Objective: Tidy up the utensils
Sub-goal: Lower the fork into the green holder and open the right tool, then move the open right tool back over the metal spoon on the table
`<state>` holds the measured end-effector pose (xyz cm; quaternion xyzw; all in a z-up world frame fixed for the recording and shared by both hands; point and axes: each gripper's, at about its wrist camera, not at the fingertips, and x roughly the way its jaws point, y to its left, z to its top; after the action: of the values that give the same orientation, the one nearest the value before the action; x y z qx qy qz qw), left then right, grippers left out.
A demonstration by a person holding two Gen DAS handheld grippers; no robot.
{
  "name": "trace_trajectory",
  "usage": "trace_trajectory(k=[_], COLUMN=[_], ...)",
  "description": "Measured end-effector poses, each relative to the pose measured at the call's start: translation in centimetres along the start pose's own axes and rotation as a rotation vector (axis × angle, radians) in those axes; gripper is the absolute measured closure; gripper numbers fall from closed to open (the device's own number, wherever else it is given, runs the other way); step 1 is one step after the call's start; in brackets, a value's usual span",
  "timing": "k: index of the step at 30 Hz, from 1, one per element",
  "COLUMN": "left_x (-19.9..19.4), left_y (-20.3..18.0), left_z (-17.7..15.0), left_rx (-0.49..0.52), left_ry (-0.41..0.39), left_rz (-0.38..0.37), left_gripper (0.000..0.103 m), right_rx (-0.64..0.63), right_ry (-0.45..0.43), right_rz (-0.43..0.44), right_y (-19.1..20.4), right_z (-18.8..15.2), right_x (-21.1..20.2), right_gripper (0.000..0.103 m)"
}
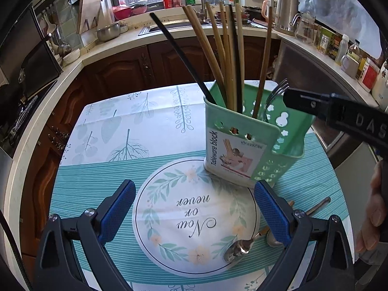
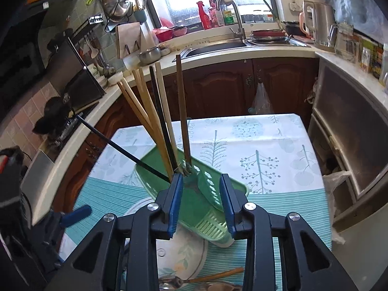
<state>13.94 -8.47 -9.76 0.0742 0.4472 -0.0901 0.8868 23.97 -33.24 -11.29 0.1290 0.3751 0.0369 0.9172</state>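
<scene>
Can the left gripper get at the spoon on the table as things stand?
Probably yes. The left gripper is open, and the spoon lies bare near its right finger, nothing covering it.

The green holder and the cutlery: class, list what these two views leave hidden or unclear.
- Left wrist view: spoons partly hidden behind the left gripper finger; their count is unclear.
- Right wrist view: spoons cut off by the bottom edge and the right gripper.
- Both views: the holder walls hide the chopsticks' lower ends.
</scene>
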Motion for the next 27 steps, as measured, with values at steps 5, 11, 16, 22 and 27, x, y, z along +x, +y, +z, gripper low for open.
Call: trace_trajectory(k=[5,11,16,22,27], left_x=[0.2,1.4,2.3,3.2,3.5], left_y=[-0.3,-0.6,-1.1,-0.4,1.6], left_z=[-0.9,-2.0,-3.2,-5.5,-7.3], left_rx=[0.016,0.02,0.048,0.051,0.003], left_ry=[0.017,0.06,0.094,0.155,0.208], left_rz=[-0.004,-0.044,-0.052,-0.058,-0.055], left_gripper=[0.006,0.006,0.006,0.006,0.006], right_rx=[0.034,0.09,0.147,-0.013,-0.293], right_ry=[-0.025,0.026,0.089,0.168,0.225], right_rz=[0.029,0.046,0.043,0.047,0.055], right_y=[-0.4,-2.1,-3.7,-2.3,0.3], right_z=[-1.3,-4.4,-8.2,-12.5,-15.5], right_x=[-2.0,-3.7,-3.3,-1.8,-0.2], right_gripper=[0.067,0.067,0.067,0.067,0.068])
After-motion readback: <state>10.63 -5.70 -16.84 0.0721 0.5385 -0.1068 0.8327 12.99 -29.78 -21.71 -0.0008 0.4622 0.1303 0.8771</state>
